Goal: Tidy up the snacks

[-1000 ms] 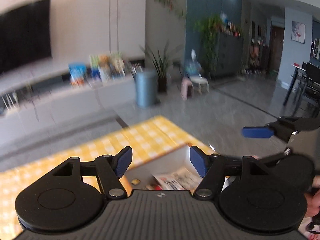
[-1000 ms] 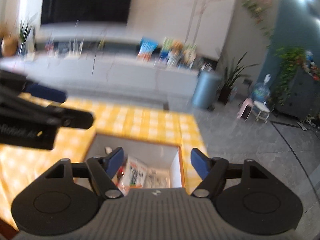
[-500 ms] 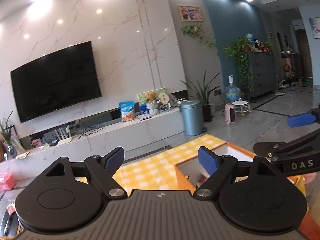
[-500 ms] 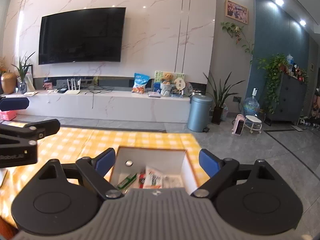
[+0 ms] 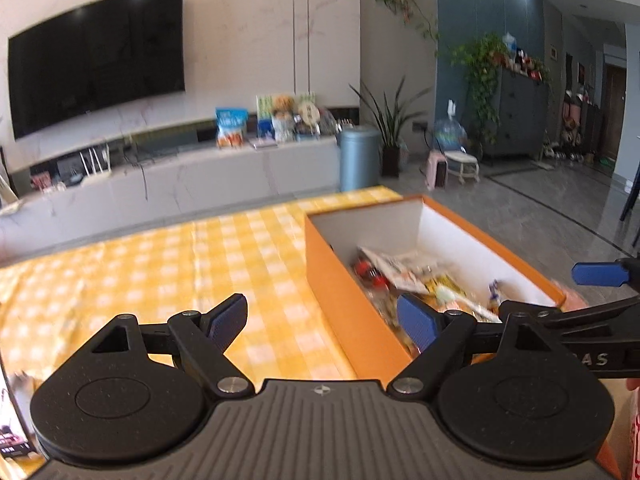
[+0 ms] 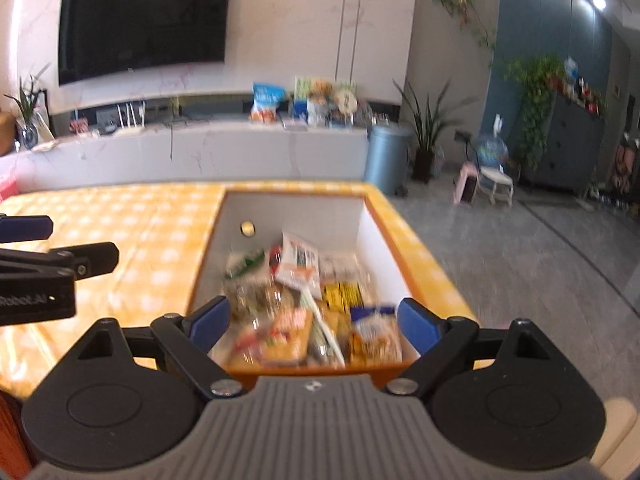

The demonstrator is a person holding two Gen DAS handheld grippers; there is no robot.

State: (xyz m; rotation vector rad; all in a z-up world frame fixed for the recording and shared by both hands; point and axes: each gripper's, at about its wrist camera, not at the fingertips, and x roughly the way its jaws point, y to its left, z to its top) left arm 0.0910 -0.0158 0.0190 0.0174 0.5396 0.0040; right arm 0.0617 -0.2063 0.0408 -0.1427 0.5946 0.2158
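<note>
The orange box of snack packets sat at the right edge of the table, whose checked cloth lay bare leftward. Both the left hand-held gripper and right hand-held gripper had just been opening, jaws wide, gripping nothing.

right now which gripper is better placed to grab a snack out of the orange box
Probably the right gripper: open, empty, aimed over the snack packets in the orange box. The left gripper, also open, straddles the box's left wall, over the tablecloth.
</note>
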